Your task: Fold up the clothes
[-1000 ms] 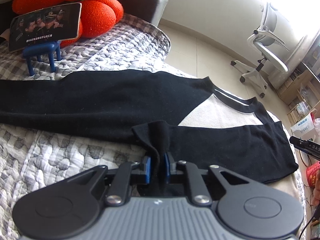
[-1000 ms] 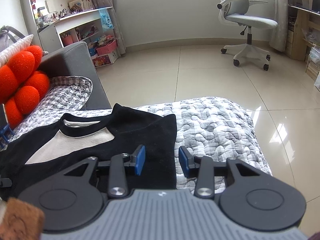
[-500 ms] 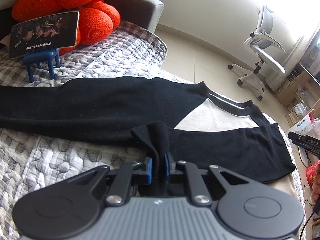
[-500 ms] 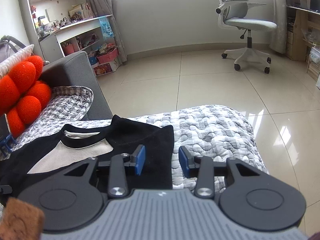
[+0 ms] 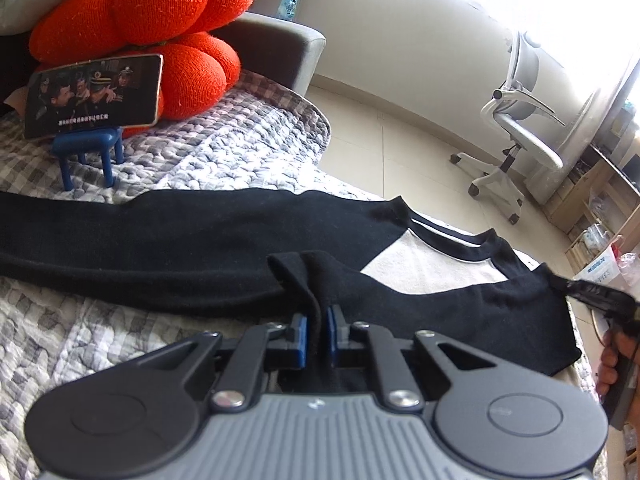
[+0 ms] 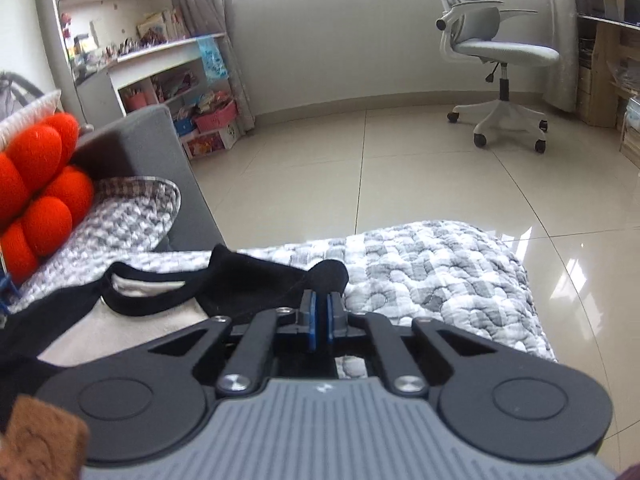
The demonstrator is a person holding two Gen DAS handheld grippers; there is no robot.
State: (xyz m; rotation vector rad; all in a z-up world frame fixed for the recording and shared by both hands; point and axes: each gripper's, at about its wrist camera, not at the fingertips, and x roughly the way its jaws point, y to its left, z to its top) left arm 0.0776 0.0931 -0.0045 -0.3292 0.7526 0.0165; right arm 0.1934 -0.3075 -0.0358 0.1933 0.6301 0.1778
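A black shirt (image 5: 200, 248) with a cream front panel (image 5: 432, 264) lies flat across the quilted sofa cover (image 5: 100, 340). My left gripper (image 5: 318, 320) is shut on a raised fold of its black sleeve near the front edge. In the right wrist view, my right gripper (image 6: 321, 308) is shut on the right-hand edge of the black shirt (image 6: 248, 280), and the cloth puckers up at the fingertips. The right gripper (image 5: 588, 290) also shows at the far right of the left wrist view, at the shirt's corner, with a person's hand (image 5: 612, 364) below it.
An orange knitted cushion (image 5: 152, 28) and a phone on a small blue stand (image 5: 94, 94) sit at the back left of the sofa. A white office chair (image 6: 500, 52) stands on the tiled floor beyond. Shelves (image 6: 160, 60) line the far wall.
The right gripper's jaws went from standing apart over the shirt's edge to closed on it, and the cloth now bunches at the tips. The left gripper keeps its hold on the sleeve fold.
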